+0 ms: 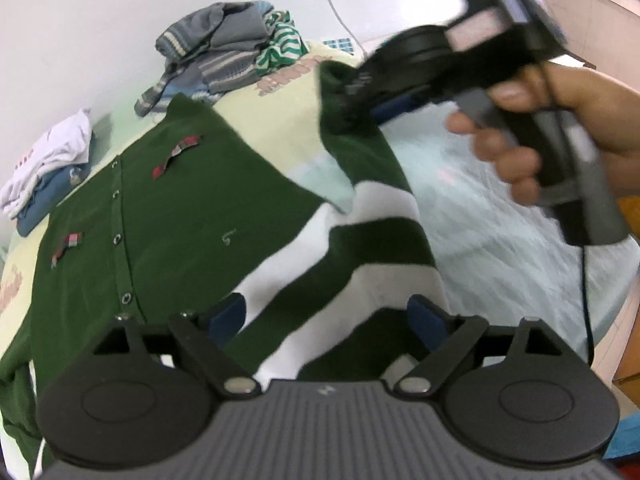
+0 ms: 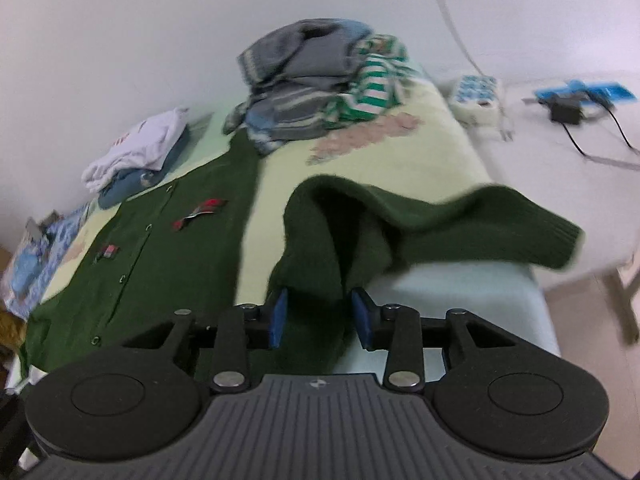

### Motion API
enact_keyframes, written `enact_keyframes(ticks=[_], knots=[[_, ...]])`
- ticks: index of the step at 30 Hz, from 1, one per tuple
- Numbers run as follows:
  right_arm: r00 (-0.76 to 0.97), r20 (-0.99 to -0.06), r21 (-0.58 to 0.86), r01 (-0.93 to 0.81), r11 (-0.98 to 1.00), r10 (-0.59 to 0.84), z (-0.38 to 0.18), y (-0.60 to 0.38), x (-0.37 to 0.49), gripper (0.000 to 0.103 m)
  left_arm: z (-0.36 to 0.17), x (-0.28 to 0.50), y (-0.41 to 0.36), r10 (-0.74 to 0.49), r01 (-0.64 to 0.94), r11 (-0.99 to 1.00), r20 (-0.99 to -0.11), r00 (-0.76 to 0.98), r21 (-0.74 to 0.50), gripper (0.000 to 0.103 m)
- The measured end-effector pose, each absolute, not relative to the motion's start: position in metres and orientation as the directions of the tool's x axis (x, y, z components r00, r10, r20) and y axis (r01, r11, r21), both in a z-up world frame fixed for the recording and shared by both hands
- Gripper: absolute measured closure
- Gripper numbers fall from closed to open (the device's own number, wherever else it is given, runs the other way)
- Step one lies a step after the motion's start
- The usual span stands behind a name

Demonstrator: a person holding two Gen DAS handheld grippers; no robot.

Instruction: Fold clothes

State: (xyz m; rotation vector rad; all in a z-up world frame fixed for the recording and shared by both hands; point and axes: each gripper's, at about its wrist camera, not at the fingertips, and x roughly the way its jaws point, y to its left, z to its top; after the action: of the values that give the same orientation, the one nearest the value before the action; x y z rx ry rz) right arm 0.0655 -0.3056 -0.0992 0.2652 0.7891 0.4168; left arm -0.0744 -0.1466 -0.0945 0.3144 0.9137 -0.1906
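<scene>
Right gripper [image 2: 319, 316], jaws narrowed, pinches the green cardigan's [image 1: 132, 216] sleeve [image 2: 440, 224], lifted at right. Left gripper [image 1: 334, 320] is wide open around its striped upper sleeve [image 1: 360, 248].

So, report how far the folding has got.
Done: two folded items stacked by the wall. In hand: the green cardigan lies buttoned and flat; the right tool grips its sleeve, lifted off the bed. The left tool is open. Left: folding the cardigan, then the unfolded pile.

right tool [image 1: 352, 92] blurred | cardigan [image 1: 140, 208] hem cut off | cuff [image 2: 556, 244] smeared
</scene>
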Motion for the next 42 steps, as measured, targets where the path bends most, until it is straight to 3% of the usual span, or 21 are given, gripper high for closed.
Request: enact_keyframes(ticks=[7, 10, 13, 18, 34, 37, 38, 42], knots=[[0.641, -0.6, 0.386, -0.291, 0.875, 0.478, -0.09, -0.301, 0.068, 0.061, -0.097, -0.078, -0.143, -0.025, 0.279, 0.944, -0.808, 0.589, 0.174, 0.014], [0.639, -0.623, 0.444, -0.187, 0.877, 0.451, -0.099, -0.326, 0.069, 0.059, -0.101, -0.079, -0.142, -0.025, 0.275, 0.946, -0.811, 0.584, 0.169, 0.014], [0.617, -0.647, 0.501, -0.097, 0.86, 0.447, -0.112, -0.34, 0.077, 0.064, -0.101, -0.076, -0.142, -0.027, 0.275, 0.947, -0.815, 0.579, 0.164, 0.013], [0.63, -0.619, 0.532, -0.104, 0.841, 0.469, -0.115, -0.328, 0.088, 0.066, -0.1, -0.076, -0.146, -0.017, 0.282, 0.942, -0.815, 0.58, 0.182, 0.013], [0.644, -0.635, 0.462, -0.126, 0.878, 0.427, -0.112, -0.298, 0.097, 0.067, -0.101, -0.08, -0.154, -0.009, 0.307, 0.928, -0.813, 0.582, 0.21, 0.011], [0.653, -0.629, 0.446, -0.142, 0.884, 0.422, -0.115, -0.295, 0.097, 0.075, -0.101, -0.082, -0.156, -0.009, 0.311, 0.926, -0.812, 0.583, 0.213, 0.011], [0.644, -0.629, 0.457, -0.148, 0.877, 0.436, -0.115, -0.297, 0.097, 0.096, -0.1, -0.083, -0.156, -0.012, 0.312, 0.927, -0.812, 0.583, 0.21, 0.011], [0.667, -0.594, 0.477, -0.159, 0.865, 0.45, -0.105, -0.311, 0.087, 0.098, -0.099, -0.085, -0.154, -0.018, 0.315, 0.926, -0.811, 0.585, 0.206, 0.011]])
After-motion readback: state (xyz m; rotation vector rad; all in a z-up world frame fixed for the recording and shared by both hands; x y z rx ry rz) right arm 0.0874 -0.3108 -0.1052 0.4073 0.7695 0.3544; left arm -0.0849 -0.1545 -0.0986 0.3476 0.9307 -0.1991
